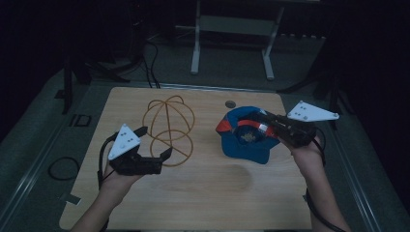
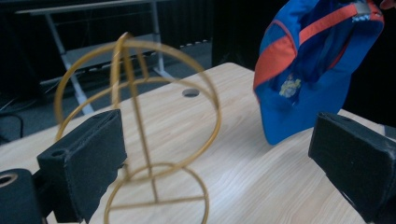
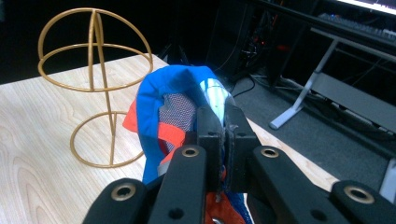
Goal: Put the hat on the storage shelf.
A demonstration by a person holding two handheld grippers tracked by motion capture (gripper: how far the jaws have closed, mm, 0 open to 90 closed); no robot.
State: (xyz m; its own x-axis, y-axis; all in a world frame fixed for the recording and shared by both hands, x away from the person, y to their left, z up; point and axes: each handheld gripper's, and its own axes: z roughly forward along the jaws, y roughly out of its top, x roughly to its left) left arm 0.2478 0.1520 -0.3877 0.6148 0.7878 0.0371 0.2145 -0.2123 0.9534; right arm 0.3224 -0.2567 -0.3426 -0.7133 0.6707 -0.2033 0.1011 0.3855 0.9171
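Above wooden table point(image 1: 203, 193), right gripper point(image 1: 263, 126) fingers pinch blue cap point(image 1: 246, 142); left gripper point(image 1: 155, 144) fingers gape empty.

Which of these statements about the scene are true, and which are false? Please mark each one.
1. The right tool is shut on the blue cap. True.
2. The left tool holds the gold wire stand. False: its jaws are open and hold nothing.
3. The gold wire stand is upright on the wooden table. True.
4. The blue cap already sits on top of the gold wire stand. False: the cap is apart from the stand, in the right tool.
5. The blue cap has an orange-red band. True.
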